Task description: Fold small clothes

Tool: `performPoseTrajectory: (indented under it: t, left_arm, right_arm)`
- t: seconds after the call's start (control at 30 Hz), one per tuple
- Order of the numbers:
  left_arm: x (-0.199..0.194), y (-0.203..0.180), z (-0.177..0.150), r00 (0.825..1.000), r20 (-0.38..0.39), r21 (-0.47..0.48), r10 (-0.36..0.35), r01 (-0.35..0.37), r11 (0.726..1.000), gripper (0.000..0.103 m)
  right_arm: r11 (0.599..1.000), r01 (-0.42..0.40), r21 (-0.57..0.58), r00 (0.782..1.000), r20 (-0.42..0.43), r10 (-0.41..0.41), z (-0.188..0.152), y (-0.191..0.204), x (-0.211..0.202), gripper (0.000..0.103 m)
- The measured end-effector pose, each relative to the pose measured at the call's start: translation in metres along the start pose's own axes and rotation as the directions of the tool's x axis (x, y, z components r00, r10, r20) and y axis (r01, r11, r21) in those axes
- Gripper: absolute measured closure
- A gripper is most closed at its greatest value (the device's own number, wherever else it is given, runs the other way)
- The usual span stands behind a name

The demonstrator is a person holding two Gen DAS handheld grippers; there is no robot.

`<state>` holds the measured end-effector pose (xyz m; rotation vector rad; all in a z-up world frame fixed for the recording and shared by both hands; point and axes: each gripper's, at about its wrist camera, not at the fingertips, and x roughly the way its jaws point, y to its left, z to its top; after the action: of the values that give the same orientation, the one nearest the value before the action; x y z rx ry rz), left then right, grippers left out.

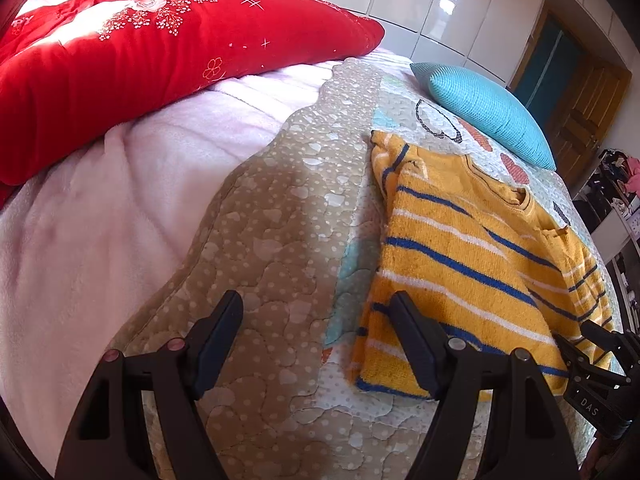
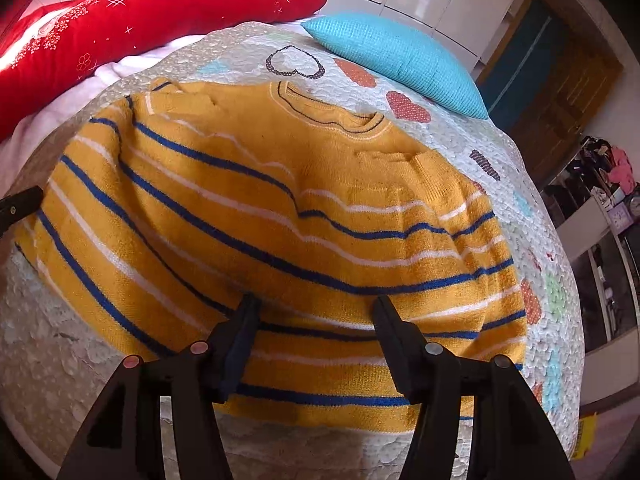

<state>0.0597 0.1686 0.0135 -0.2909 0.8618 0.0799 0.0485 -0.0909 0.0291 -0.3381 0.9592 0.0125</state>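
Sweater [image 2: 280, 216] lies flat on the quilted bedspread [image 1: 272, 240], collar at the far side toward the blue cushion [image 2: 392, 56], hem at the near edge, long axis running left-right across both sleeves, which look already folded in. Left tongs [image 1: 316, 344] stand wide and empty over bare quilt, sweater just to their right with only its left hem corner behind the right finger. Right tongs [image 2: 316, 340], moderately wide and gripping nothing, hang over the hem's middle, so right hand is nearer.

Bare quilt [image 1: 264, 240] left of sweater [image 2: 280, 216]: free; cushion [image 1: 484, 112] blocks far side.
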Motion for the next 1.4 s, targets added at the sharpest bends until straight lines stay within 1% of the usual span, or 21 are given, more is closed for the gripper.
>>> performPoseTrajectory:
  t: [0.13,0.23,0.27,0.33,0.47,0.57,0.63,0.7,0.8,0.9,0.97,1.03,1.07,1.1,1.13,1.2,1.23,1.33,1.4]
  left_arm:
    - [0.001,0.0,0.0,1.0,-0.002,0.001,0.002,-0.002,1.0,0.028]
    - [0.001,0.0,0.0,1.0,-0.005,0.003,0.005,-0.005,1.0,0.028]
    - [0.001,0.0,0.0,1.0,-0.006,0.003,0.005,-0.005,1.0,0.028]
    - [0.002,0.001,0.0,1.0,-0.012,0.001,0.005,-0.005,1.0,0.028]
    - [0.005,0.004,-0.001,1.0,-0.027,-0.017,0.0,-0.001,1.0,0.026]
    - [0.004,0.008,-0.001,1.0,-0.024,-0.034,-0.008,0.007,0.999,0.026]
    - [0.003,0.01,0.0,1.0,-0.019,-0.041,-0.005,0.004,0.999,0.026]
    - [0.001,0.011,-0.001,1.0,-0.012,-0.042,0.006,-0.006,0.999,0.026]
    - [-0.003,0.015,0.0,1.0,0.0,-0.037,0.022,-0.022,0.999,0.026]
    - [-0.005,0.026,0.002,1.0,0.006,-0.058,0.029,-0.028,0.998,0.026]
    - [-0.006,0.038,0.004,1.0,0.004,-0.095,0.02,-0.02,0.995,0.026]
    - [-0.008,0.052,0.007,1.0,0.006,-0.14,-0.001,0.002,0.99,0.026]
    - [-0.01,0.058,0.009,1.0,0.01,-0.158,0.0,0.001,0.987,0.026]
    - [-0.012,0.064,0.01,1.0,0.016,-0.171,0.017,-0.014,0.985,0.026]
    - [-0.013,0.07,0.011,0.999,0.02,-0.185,0.03,-0.026,0.982,0.026]
    - [-0.014,0.082,0.013,1.0,0.018,-0.224,0.021,-0.017,0.974,0.026]
    - [-0.014,0.089,0.015,1.0,0.018,-0.248,0.013,-0.008,0.969,0.026]
    - [-0.018,0.106,0.019,0.999,0.036,-0.3,0.016,-0.004,0.954,0.026]
    - [-0.021,0.118,0.021,0.998,0.05,-0.336,0.025,-0.006,0.942,0.026]
  right_arm:
    - [1.0,0.013,0.009,1.0,-0.004,-0.013,-0.003,-0.006,0.002,0.037]
    - [0.999,0.024,0.031,1.0,-0.021,-0.023,-0.009,-0.017,0.004,0.033]
    - [0.999,0.026,0.048,0.999,-0.027,-0.025,-0.012,-0.024,0.005,0.032]
    - [0.995,0.017,0.098,0.999,-0.042,-0.013,-0.018,-0.042,0.007,0.024]
    - [0.974,-0.006,0.225,0.998,-0.063,0.021,-0.032,-0.078,0.008,0.021]
    - [0.955,-0.04,0.295,0.997,-0.052,0.058,-0.039,-0.097,0.002,0.021]
    - [0.944,-0.043,0.326,0.998,-0.034,0.057,-0.039,-0.103,-0.007,0.021]
    - [0.942,-0.05,0.332,0.999,0.003,0.052,-0.034,-0.103,-0.018,0.021]
    - [0.938,-0.123,0.325,0.992,0.057,0.11,-0.02,-0.09,-0.031,0.021]
    - [0.935,-0.219,0.279,0.976,0.076,0.205,0.0,-0.061,-0.034,0.021]
    - [0.935,-0.276,0.221,0.961,0.07,0.268,0.011,-0.031,-0.033,0.021]
    - [0.939,-0.318,0.131,0.948,0.056,0.314,0.018,0.006,-0.033,0.021]
    - [0.943,-0.325,0.074,0.946,0.047,0.322,0.02,0.026,-0.034,0.021]
    - [0.947,-0.321,0.011,0.946,0.041,0.321,0.022,0.046,-0.036,0.021]
    - [0.949,-0.312,-0.051,0.949,0.038,0.314,0.021,0.063,-0.037,0.021]
    - [0.947,-0.271,-0.174,0.959,0.039,0.282,0.017,0.098,-0.039,0.021]
    - [0.943,-0.237,-0.233,0.966,0.045,0.254,0.015,0.113,-0.039,0.02]
    - [0.918,-0.11,-0.38,0.984,0.088,0.154,0.009,0.153,-0.034,0.021]
    - [0.898,-0.013,-0.439,0.986,0.142,0.084,0.008,0.172,-0.028,0.021]
